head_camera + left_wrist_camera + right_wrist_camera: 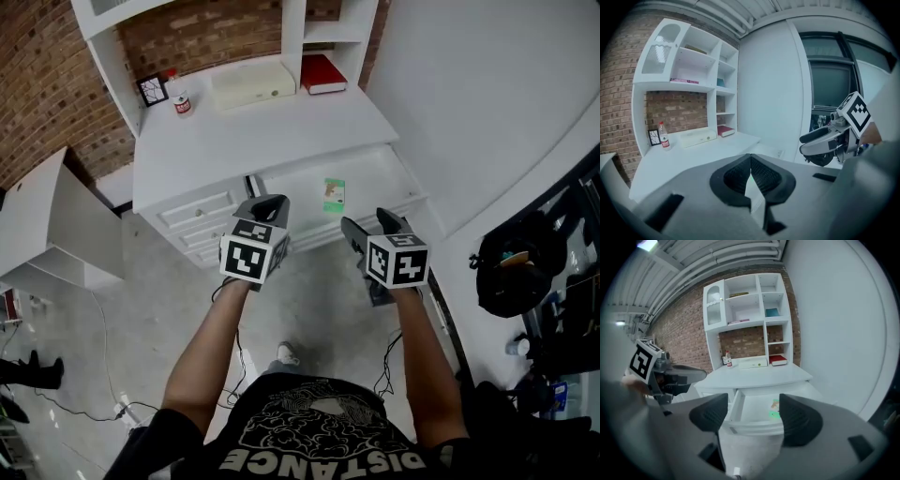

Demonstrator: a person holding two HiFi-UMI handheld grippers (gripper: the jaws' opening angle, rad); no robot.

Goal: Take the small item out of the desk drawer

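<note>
Green and small, the item lies flat in the open drawer. The right gripper hangs before it, jaws wide and empty; the left gripper is closed on nothing. The flat item might slide away, or a jaw might bump the drawer's front wall. A bottle and red book sit far back.

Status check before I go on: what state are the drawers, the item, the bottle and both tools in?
Desk drawer: pulled open.
Small item: lying flat inside the desk drawer, untouched.
Side drawers: shut.
Bottle: upright, capped.
Left tool: shut, empty.
Right tool: open, empty.
</note>
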